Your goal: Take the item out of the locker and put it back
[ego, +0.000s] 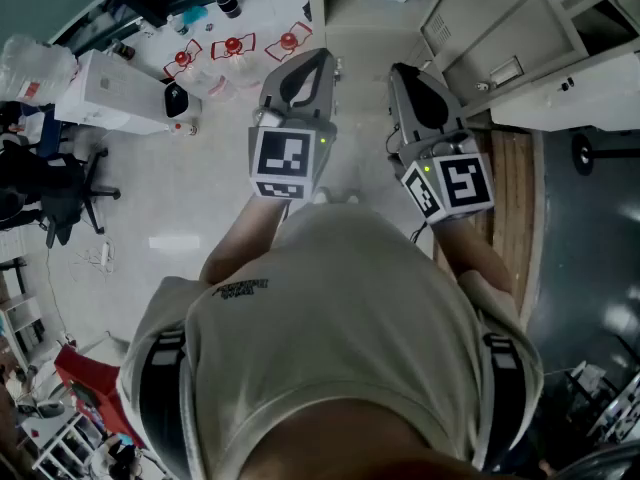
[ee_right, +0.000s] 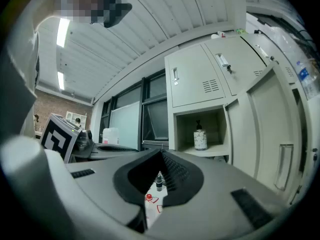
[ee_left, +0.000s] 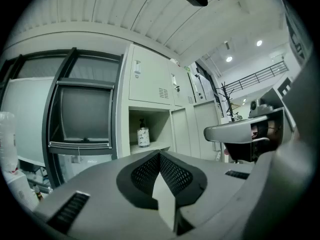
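A small pump bottle with a patterned label (ee_left: 143, 136) (ee_right: 200, 139) stands upright on the shelf of an open locker compartment (ee_right: 200, 129), well ahead of both grippers. The compartment's door (ee_right: 272, 131) is swung open to the right. My left gripper (ee_left: 160, 154) (ego: 322, 60) is held level, its jaws meeting at the tip with nothing between them. Beside it, my right gripper (ee_right: 161, 153) (ego: 402, 71) is likewise level and shut on nothing. Both point towards the grey lockers (ego: 500, 28).
Closed locker doors (ee_right: 192, 81) sit above and beside the open compartment. A dark-framed window (ee_left: 82, 114) is left of the lockers. On the floor to the left are red-taped marks with small objects (ego: 232, 46), a white box (ego: 110, 93) and an office chair (ego: 60, 193).
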Action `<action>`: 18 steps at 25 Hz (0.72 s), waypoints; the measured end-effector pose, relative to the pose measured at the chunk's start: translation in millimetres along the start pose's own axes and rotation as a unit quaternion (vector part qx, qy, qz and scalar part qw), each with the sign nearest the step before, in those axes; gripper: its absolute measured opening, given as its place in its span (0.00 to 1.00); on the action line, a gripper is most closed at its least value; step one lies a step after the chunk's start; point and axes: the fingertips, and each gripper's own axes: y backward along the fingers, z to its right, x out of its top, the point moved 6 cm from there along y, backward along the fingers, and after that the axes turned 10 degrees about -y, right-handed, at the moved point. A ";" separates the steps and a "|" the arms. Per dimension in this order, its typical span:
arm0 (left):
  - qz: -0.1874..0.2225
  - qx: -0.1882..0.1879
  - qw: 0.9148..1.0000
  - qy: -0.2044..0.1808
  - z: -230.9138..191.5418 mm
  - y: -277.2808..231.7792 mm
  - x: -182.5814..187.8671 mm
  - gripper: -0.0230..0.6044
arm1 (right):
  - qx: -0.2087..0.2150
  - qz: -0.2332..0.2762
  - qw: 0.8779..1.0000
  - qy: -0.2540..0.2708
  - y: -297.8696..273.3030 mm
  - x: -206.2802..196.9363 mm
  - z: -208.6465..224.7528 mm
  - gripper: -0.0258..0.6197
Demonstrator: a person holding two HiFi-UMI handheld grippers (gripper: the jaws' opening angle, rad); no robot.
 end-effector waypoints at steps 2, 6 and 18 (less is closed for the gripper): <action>0.000 -0.004 1.000 -0.001 1.6 -1.3 -1.0 0.06 | 0.000 -0.001 1.000 0.001 -0.5 -0.4 1.2 0.04; 0.000 -0.007 1.000 -0.003 1.0 -2.1 -0.7 0.06 | -0.001 0.001 1.000 0.004 -1.9 0.5 1.4 0.04; 0.001 -0.011 1.000 -0.014 7.8 -5.0 -0.3 0.06 | -0.003 0.005 1.000 -0.006 -0.9 -3.1 8.9 0.04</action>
